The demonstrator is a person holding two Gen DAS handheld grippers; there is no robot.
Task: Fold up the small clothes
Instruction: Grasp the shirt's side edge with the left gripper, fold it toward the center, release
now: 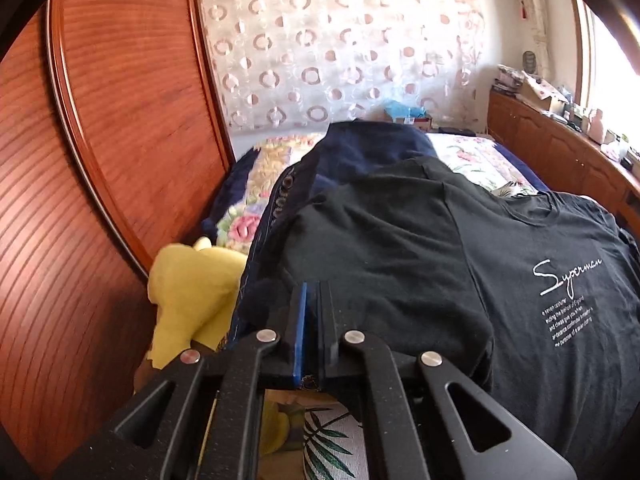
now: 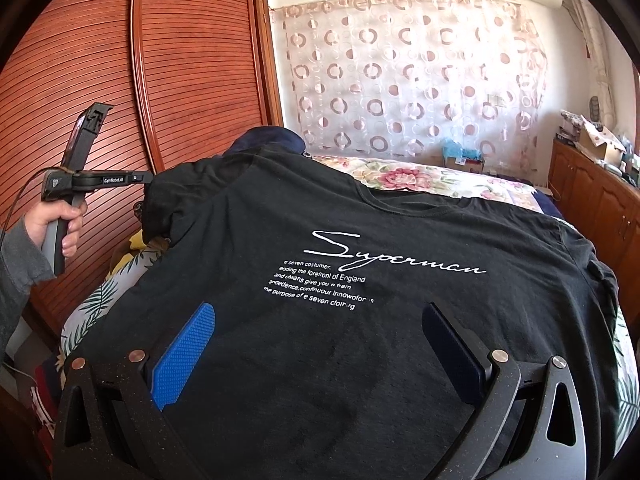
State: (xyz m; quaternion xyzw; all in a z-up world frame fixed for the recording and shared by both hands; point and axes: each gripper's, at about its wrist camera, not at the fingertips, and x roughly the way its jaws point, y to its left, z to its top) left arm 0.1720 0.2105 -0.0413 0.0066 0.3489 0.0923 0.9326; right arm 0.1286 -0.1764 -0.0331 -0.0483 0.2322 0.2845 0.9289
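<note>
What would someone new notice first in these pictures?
First, the black T-shirt spread across the bed, white "Superman" script on its middle. Next, the left gripper, shut on the shirt's folded-over sleeve at the left edge, and the right gripper, open over the near hem.

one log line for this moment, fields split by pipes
left gripper: shut on black t-shirt sleeve | right gripper: open over shirt hem | shirt: print up on bed
</note>
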